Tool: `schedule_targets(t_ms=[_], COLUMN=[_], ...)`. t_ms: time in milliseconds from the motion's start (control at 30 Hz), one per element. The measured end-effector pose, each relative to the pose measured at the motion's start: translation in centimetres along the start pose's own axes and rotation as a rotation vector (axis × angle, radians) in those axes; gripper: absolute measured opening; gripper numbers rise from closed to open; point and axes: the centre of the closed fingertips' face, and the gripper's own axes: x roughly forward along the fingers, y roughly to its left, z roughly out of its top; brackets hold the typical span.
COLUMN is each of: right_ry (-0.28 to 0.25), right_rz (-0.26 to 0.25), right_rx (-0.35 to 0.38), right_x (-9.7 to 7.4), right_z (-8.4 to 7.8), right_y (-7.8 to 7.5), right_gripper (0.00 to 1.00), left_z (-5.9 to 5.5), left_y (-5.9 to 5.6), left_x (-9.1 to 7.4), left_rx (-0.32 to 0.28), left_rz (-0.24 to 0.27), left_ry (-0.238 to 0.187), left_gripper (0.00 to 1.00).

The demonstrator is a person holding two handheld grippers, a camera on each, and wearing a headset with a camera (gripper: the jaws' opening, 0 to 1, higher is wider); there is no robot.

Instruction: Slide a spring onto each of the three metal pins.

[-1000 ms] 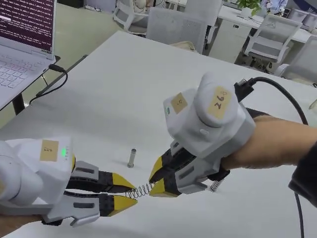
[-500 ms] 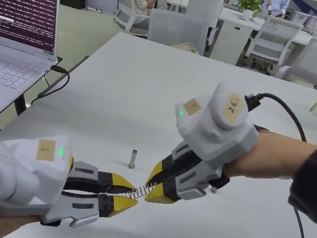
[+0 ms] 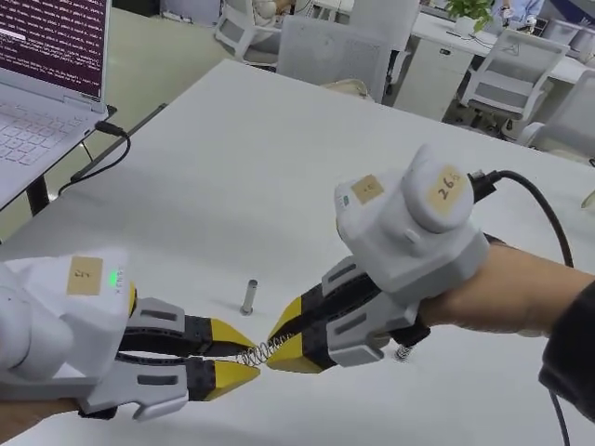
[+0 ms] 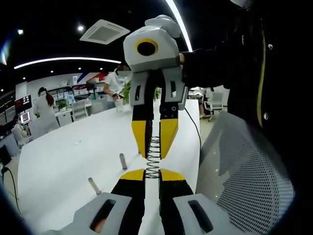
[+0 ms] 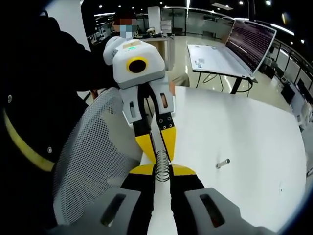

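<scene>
Right gripper (image 3: 275, 351) (white housing, black fingers tipped yellow): has edged in toward the left gripper over the last half second, so the gap between the two sets of fingers is shorter; its fingers are narrow, pinching one end of the spring
Left gripper (image 3: 253, 360) (same white, black and yellow build): low at the near edge, fingers narrow and clamped on the spring's other end
Spring (image 3: 259, 352) (small steel coil): off the table, bridging the two grippers end to end; probably a regrip, so that one gripper ends up holding it with the bore free for a pin
Pins: a short grey metal pin (image 3: 248, 296) stands upright just behind the spring, bare; the left gripper view has one bare pin (image 4: 123, 161) near the fingers and another pin (image 4: 94, 186) further off
Second spring (image 3: 402, 352): lies on the table by the right gripper's housing, likely waiting its turn
Table (image 3: 279, 158) (white, flat): carries the pins, all apart from the held spring
</scene>
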Motion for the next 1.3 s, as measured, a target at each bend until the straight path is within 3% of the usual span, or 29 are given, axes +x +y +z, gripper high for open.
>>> schedule_targets(t_ms=[367, 700, 900, 1300], right_ry=[0.124, 0.196, 0.208, 0.267], right_rz=[0.016, 0.030, 0.038, -0.019], right_rx=[-0.066, -0.080, -0.085, -0.073], right_x=[0.0, 0.1, 0.1, -0.5], right_z=[0.6, 0.5, 0.5, -0.8], right_y=[0.2, 0.0, -0.1, -3.7], right_gripper=[0.08, 0.08, 0.08, 0.08], left_z=[0.0, -0.2, -0.6, -1.4], left_y=[-0.2, 0.1, 0.4, 1.5], left_x=[0.5, 0.7, 0.6, -1.0], left_rx=[0.002, -0.001, 0.001, -0.046], left_rz=[-0.008, -0.006, 0.007, 0.068], left_ry=[-0.002, 0.003, 0.022, 0.030], left_gripper=[0.02, 0.03, 0.07, 0.16])
